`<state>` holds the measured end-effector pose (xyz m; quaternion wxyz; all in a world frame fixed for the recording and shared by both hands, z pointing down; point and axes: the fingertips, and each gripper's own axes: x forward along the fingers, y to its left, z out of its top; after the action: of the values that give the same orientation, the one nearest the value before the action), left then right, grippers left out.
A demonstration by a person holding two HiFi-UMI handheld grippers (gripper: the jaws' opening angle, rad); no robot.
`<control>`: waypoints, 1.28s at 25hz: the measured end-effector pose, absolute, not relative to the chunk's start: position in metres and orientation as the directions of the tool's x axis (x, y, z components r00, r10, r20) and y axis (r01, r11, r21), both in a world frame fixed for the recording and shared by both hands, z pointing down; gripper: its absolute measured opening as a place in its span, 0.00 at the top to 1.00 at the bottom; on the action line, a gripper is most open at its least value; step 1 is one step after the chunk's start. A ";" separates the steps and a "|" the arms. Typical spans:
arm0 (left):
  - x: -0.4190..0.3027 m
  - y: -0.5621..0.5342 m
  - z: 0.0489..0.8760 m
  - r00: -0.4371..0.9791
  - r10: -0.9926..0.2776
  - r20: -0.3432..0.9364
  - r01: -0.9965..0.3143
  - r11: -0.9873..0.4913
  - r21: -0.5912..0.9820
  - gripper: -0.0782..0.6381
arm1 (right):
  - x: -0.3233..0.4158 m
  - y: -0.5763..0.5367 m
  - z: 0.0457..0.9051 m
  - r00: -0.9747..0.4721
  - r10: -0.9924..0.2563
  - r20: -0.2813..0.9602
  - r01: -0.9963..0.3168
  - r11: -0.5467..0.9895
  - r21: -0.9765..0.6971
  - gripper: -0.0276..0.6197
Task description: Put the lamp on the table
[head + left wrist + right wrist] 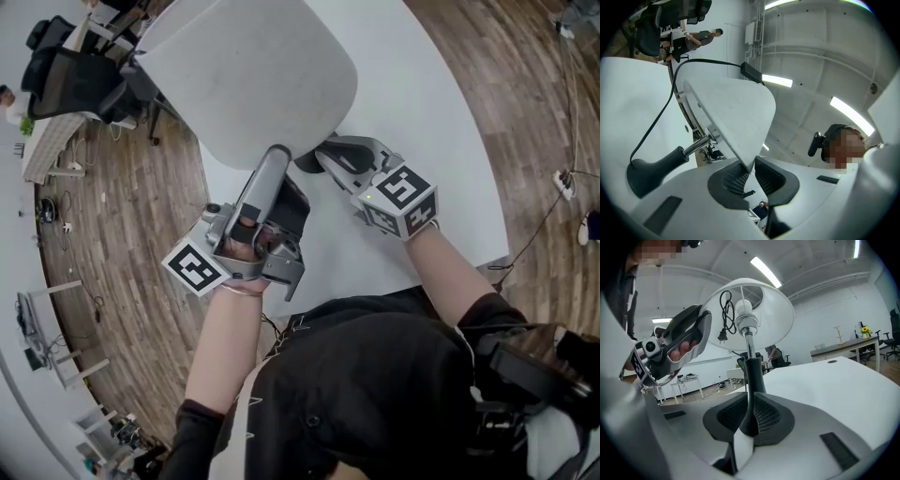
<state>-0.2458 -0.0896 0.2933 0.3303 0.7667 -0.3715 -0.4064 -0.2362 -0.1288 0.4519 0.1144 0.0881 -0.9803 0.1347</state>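
The lamp's white shade [253,75] is caught at its lower rim by the left gripper [751,171], whose two jaws are pressed onto the thin edge; from there the shade fans up and away ahead of that gripper. The lamp's black neck [750,376] stands squarely between the jaws of the right gripper [750,413], which pinch it on both sides low down, and a metal rod runs up from the neck to the bulb socket under the shade. A coiled cord with its plug [723,336] hangs inside the shade, up and to the left of the right gripper's jaws. In the head view the right gripper [323,157] reaches under the shade just beside the left gripper [274,159]. The white table [422,94] lies below and beyond both grippers. Whether the lamp's foot touches it cannot be told. Desks and office chairs stand far ahead of the right gripper.
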 end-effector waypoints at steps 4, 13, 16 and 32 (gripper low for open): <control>-0.245 -0.090 0.294 0.401 -0.838 -0.369 -0.301 -0.501 0.811 0.83 | -0.224 -0.129 0.451 -0.957 -0.142 0.254 -0.216 0.931 -0.295 0.93; -0.243 -0.089 0.298 0.424 -0.831 -0.360 -0.293 -0.502 0.814 0.83 | -0.193 -0.112 0.443 -0.957 -0.096 0.275 -0.205 0.892 -0.402 0.93; -0.242 -0.089 0.298 0.429 -0.832 -0.353 -0.303 -0.500 0.811 0.83 | -0.178 -0.100 0.442 -0.947 -0.081 0.310 -0.206 0.896 -0.394 0.93; -0.236 -0.088 0.305 0.484 -0.804 -0.345 -0.253 -0.506 0.825 0.83 | -0.068 -0.063 0.467 -0.883 -0.229 0.409 -0.427 0.755 -0.499 0.93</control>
<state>-0.2357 -0.0880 0.3052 0.3639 0.7809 -0.3385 -0.3784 -0.0677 -0.0634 0.4667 0.1635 0.1779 -0.9222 0.3018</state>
